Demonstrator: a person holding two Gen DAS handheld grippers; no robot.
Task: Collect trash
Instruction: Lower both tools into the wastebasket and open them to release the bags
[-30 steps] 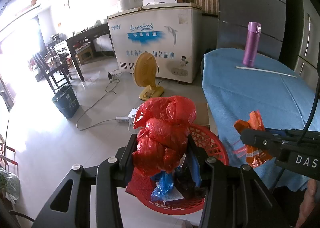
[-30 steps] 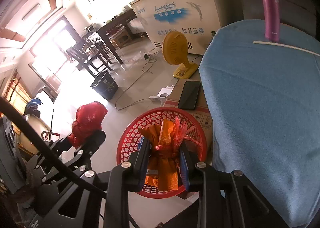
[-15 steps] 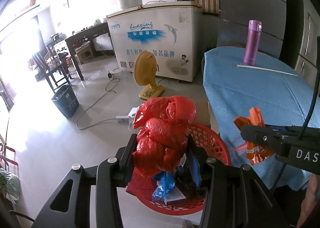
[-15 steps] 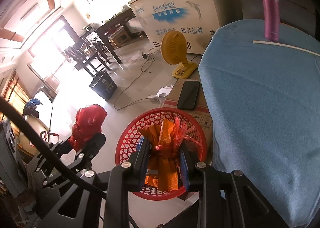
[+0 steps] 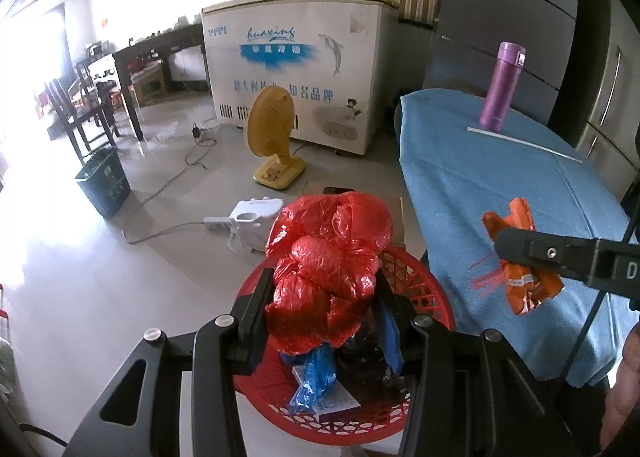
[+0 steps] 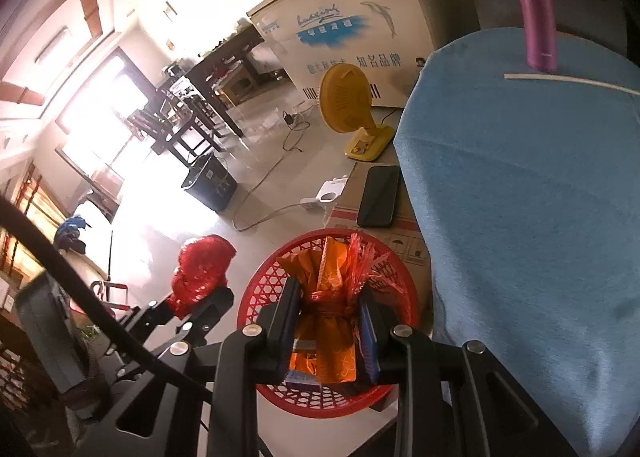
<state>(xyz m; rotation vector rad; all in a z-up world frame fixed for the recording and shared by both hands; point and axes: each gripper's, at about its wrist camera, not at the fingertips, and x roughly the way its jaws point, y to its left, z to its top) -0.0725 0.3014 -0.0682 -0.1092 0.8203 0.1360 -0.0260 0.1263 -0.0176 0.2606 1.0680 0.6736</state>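
Note:
My left gripper (image 5: 322,297) is shut on a crumpled red plastic bag (image 5: 328,257) and holds it just above the red mesh basket (image 5: 424,289), which contains blue and dark trash (image 5: 316,377). My right gripper (image 6: 328,313) is shut on an orange wrapper tied with red string (image 6: 326,297), over the same red basket (image 6: 264,289). In the left wrist view the right gripper (image 5: 520,253) with the orange wrapper (image 5: 524,289) hangs at the right, beside the blue table. In the right wrist view the red bag (image 6: 200,269) shows at the left.
A blue-clothed table (image 5: 500,185) with a purple bottle (image 5: 500,85) and a white stick (image 5: 520,139) stands right of the basket. Behind it are a cardboard box with a phone (image 6: 378,197), a yellow fan (image 5: 272,137), a power strip (image 5: 240,217), a dark bin (image 5: 104,181) and a white freezer (image 5: 296,69).
My left gripper with the red bag has moved forward and down, nearer over the basket. The right gripper with the orange wrapper has stayed in place.

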